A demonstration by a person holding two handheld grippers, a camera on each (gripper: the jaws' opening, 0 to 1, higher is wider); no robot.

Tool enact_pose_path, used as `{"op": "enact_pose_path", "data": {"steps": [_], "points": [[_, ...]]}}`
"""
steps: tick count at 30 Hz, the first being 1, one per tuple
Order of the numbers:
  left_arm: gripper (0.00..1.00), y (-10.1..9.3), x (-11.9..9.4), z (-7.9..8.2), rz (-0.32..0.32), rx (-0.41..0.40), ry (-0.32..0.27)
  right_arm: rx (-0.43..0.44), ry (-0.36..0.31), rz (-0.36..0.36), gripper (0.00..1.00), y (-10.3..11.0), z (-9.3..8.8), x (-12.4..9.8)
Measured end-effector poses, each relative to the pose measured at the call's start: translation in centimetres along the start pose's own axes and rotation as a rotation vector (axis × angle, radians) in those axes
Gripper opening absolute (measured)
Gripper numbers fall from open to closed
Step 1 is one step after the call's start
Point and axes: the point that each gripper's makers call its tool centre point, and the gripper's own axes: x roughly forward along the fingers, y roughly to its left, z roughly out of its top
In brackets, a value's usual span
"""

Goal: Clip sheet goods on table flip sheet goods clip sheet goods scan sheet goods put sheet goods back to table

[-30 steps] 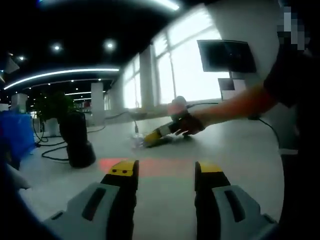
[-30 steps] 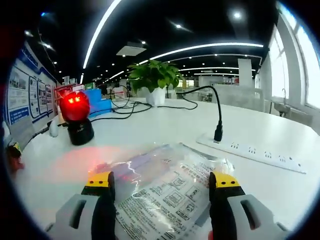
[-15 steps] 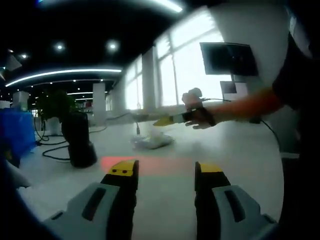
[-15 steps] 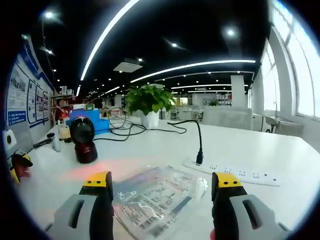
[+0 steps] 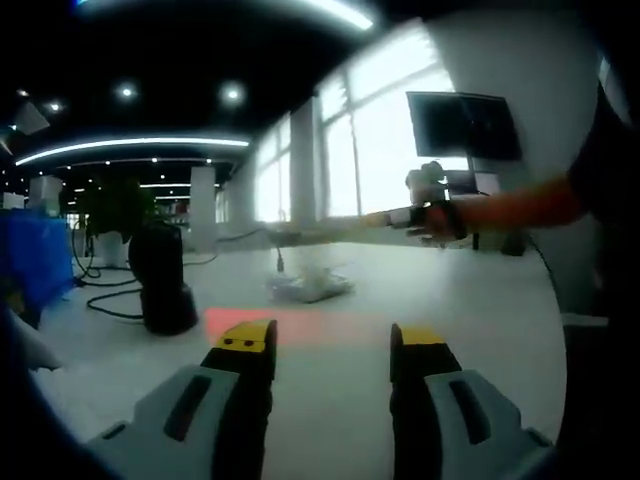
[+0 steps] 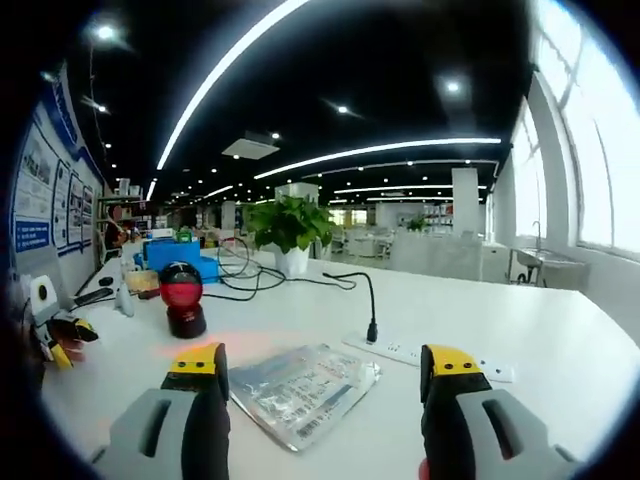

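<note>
Clear plastic sheet packet with printed labels (image 6: 303, 391) lying flat on the white table (image 6: 540, 350), both grippers released.

In the right gripper view, the right gripper (image 6: 325, 375) is held above the packet, fingers spread and empty; a red-topped black scanner (image 6: 184, 300) and a white power strip (image 6: 420, 355) are seen nearby. In the left gripper view, the left gripper (image 5: 330, 345) is seen with fingers apart, nothing grasped, over a red glow on the table.

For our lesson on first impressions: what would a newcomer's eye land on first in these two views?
In the right gripper view, the clear sheet goods packet lies flat on the white table, between the open right gripper jaws. Behind it to the left stands a scanner with a red head, casting a reddish glow on the tabletop.
</note>
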Motion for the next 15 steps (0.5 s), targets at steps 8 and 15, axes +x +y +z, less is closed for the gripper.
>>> {"op": "enact_pose_path", "data": {"steps": [8,15], "points": [[0.38,0.4,0.1,0.0,0.004,-0.011,0.002,-0.027,-0.035,-0.02,0.72,-0.3,1.8,-3.8],[0.38,0.4,0.1,0.1,0.014,-0.021,0.0,-0.027,-0.065,-0.024,0.71,0.4,2.5,-7.8]]}}
